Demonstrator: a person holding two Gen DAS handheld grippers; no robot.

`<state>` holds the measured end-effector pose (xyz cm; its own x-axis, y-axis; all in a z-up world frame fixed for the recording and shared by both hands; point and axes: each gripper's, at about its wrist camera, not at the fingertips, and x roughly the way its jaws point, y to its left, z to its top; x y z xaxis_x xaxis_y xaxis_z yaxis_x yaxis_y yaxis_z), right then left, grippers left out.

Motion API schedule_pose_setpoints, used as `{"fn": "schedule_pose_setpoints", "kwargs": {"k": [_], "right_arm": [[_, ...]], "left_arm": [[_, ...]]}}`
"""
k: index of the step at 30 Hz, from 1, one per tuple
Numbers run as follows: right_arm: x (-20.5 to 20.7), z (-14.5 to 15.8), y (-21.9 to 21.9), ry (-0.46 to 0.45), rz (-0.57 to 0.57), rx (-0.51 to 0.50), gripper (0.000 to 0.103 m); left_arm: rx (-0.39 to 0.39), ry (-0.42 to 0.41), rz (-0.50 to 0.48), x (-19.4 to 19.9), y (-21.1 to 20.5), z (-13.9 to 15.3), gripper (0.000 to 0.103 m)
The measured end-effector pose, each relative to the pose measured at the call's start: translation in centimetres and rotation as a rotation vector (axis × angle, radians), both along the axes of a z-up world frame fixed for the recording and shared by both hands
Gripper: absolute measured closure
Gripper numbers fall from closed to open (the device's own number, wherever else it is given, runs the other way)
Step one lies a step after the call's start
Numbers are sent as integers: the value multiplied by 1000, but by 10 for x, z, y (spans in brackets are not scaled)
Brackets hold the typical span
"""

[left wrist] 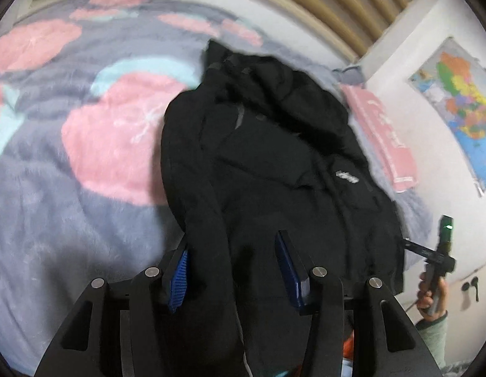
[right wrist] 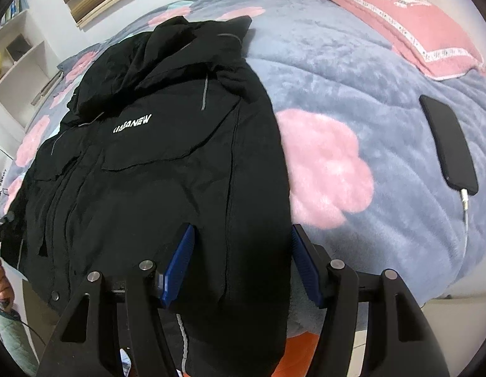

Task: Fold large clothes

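white print on chest of black jacket (right wrist: 155, 144) in right wrist view, approx "uabanew" – the end "anew" is clear, 1st letters uncertain. same print shows in left wrist view on jacket (left wrist: 274, 163) as a white smear, not legible. pink pillow (right wrist: 400, 19) has white lettering on top + small marks along its border, too distorted to read; same on pillow (left wrist: 381, 132) in left view. wall map (left wrist: 459, 106) is coloured, any labels too small/blurred. no numbers readable anywhere.
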<state>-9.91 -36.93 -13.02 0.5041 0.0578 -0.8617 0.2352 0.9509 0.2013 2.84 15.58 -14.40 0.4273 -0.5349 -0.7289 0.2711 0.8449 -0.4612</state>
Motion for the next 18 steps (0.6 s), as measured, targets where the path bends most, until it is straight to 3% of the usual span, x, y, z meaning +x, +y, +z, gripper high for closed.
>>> {"fn": "schedule_pose_setpoints", "kwargs": {"k": [2,4,7,10,15,18], "right_arm": [[0,0,5,0,13,-9,43],[-2,6,15,-10,47,-23,64],[-7,23,30,-58,90,-40,64],[-8,29,30,-104,129,110,64],[-10,2,27,-30,117,165,60],[-25,-10,32,11,127,130,55]], "left_arm": [[28,37,25,6,-2,-14,52],[8,33,30,5,-1,-16,61],[-72,-30,-8,-5,0,2,67],[-193,-76,-50,-10,3,19,67],[-156,-16,-46,-10,-8,-3,67],[-89,-13,-27,-24,-6,-13,64]]}}
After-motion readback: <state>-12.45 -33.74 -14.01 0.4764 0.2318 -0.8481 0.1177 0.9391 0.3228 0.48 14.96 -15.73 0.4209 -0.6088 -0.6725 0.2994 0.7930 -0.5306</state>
